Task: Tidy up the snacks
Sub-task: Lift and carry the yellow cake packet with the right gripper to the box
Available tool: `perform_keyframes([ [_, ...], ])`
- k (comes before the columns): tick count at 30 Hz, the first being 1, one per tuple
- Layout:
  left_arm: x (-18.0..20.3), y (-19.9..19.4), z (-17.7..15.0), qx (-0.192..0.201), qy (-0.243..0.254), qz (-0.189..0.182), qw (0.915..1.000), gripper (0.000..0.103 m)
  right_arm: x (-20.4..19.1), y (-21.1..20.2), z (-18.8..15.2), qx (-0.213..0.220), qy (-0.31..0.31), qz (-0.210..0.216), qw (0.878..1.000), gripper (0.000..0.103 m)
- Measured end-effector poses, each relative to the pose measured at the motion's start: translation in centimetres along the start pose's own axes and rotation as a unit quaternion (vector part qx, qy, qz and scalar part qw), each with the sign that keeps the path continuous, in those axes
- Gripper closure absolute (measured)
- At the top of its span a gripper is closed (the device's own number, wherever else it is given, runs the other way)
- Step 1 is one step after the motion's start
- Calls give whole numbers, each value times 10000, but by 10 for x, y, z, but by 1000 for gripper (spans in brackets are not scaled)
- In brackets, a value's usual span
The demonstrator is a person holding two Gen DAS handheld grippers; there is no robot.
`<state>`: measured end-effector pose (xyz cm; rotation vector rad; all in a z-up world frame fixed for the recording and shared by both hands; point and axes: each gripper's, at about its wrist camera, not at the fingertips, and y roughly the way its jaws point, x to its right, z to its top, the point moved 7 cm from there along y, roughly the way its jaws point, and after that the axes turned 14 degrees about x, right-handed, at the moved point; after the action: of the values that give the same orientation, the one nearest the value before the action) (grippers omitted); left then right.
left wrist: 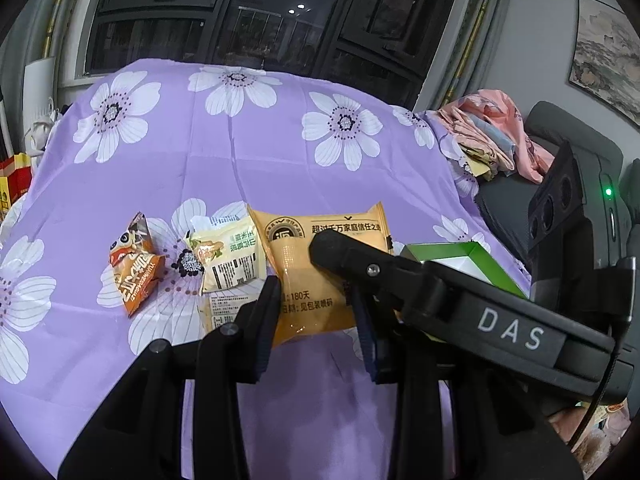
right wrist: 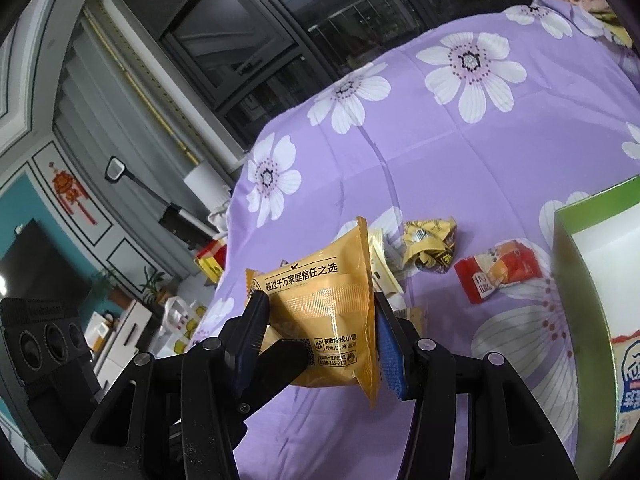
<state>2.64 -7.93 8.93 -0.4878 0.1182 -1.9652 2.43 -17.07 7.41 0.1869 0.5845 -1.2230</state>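
A yellow-orange snack packet [left wrist: 316,276] with black print is held over the purple flowered cloth [left wrist: 240,152]. My left gripper [left wrist: 318,312] is shut on its lower edge. My right gripper [right wrist: 320,332] is shut on the same packet [right wrist: 328,308] across its width; one of its fingers [left wrist: 344,256] crosses in from the right in the left wrist view. On the cloth lie an orange packet [left wrist: 134,268], a cream packet [left wrist: 230,258], a crumpled yellow packet [right wrist: 430,246] and a red packet [right wrist: 500,274]. A green-and-white box [right wrist: 592,240] stands at the right, with a white-and-blue packet [right wrist: 628,380] inside.
A pile of pink cloth [left wrist: 492,136] lies at the table's far right corner beside a dark chair [left wrist: 560,152]. Dark windows [left wrist: 260,20] stand behind the table. Left of the table edge are a television [right wrist: 36,256] and low furniture.
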Motion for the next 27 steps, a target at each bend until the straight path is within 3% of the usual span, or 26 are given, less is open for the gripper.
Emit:
perform_keyframes([
  [27,16,-7,3,163,223,-178,9995,69,-2,-21,8,330,-206,-138,9991,49],
])
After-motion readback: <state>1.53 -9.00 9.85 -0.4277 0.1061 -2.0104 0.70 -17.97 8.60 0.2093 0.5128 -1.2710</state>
